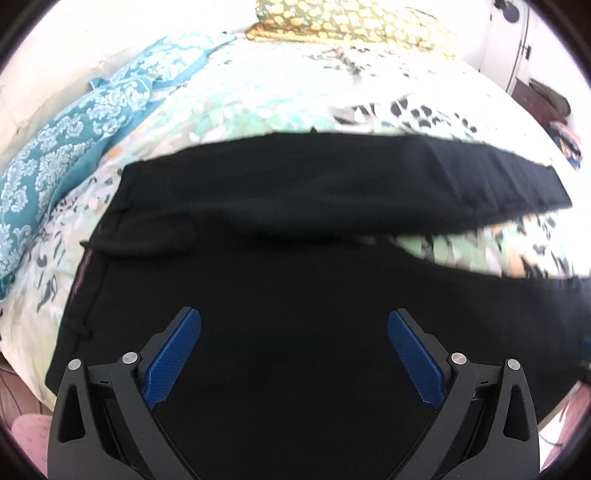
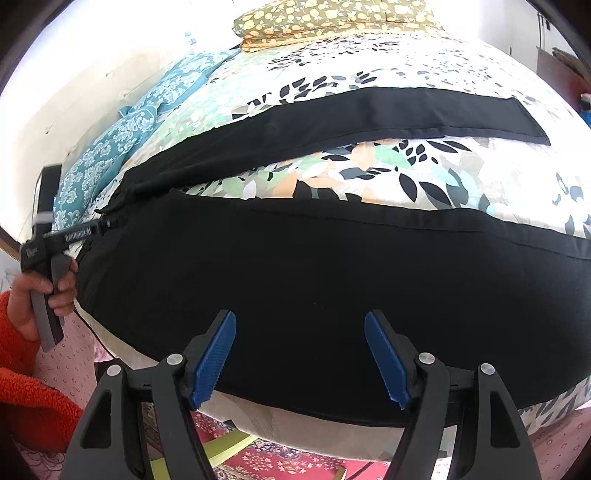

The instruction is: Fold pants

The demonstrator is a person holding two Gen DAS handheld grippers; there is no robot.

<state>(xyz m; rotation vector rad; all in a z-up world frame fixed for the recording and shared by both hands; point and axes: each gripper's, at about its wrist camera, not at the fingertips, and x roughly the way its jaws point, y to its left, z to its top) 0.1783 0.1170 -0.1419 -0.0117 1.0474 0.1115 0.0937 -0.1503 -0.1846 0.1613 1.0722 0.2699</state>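
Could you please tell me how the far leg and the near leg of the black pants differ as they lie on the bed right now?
The far leg lies wholly on the floral bedspread, its hem in view; the near leg runs along the bed's edge, its hem out of frame. The far leg is clear of the tools, while the right gripper and the left gripper hover open-jawed over the near side. Both legs are black, flat and unfolded.

Bedspread (image 2: pixel 369 177) is a busy leaf print, black, green and peach on white. Teal damask pillows (image 2: pixel 110 147) run along the left edge by the white wall (image 2: pixel 74 74). At the far end sits a mustard pillow (image 2: pixel 332 18) with a lemon pattern. Near side, a red patterned rug (image 2: pixel 277 458) covers the floor.
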